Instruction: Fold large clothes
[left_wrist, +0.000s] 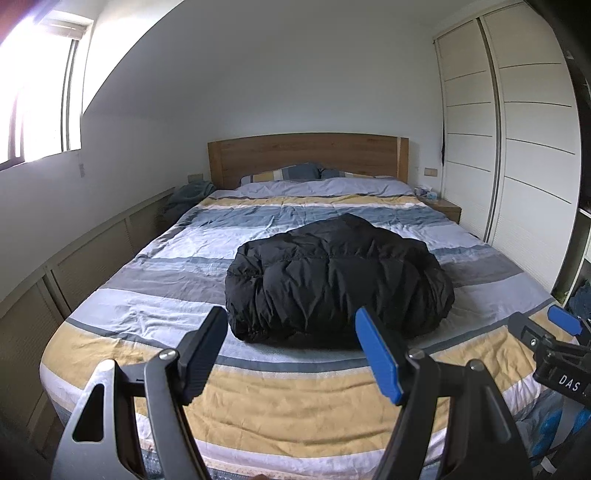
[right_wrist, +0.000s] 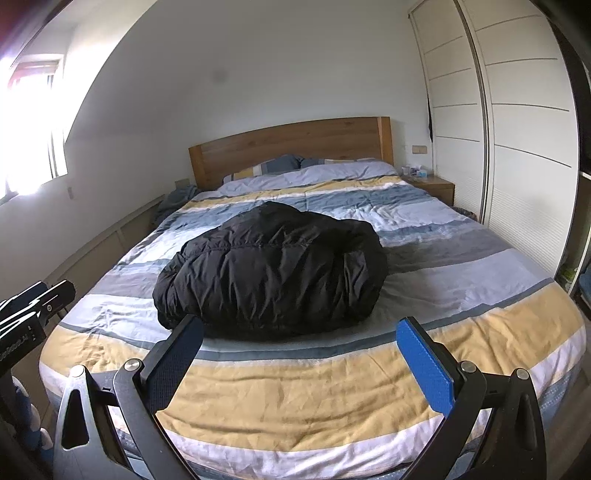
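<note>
A bedroom holds a wide bed (left_wrist: 258, 417) under a striped quilt in yellow, blue, grey and white, and both grippers hang over its foot end. The left gripper (left_wrist: 291, 354) stands spread wide and holds nothing; the right gripper (right_wrist: 299, 362) is likewise spread and empty. Straight ahead of both, past the yellow stripe, lies the black puffer jacket (left_wrist: 336, 280), bunched into a rounded heap on the middle of the bed, apart from either gripper. Its long axis runs across the bed, side to side before the fingers. From the left gripper it sits a little to the right; from the right gripper, a little to the left, so it lies between them, neither clearly nearer. Beyond are pillows, a wooden headboard (left_wrist: 306, 155), and a white wardrobe (left_wrist: 517, 129) off to the right.
</note>
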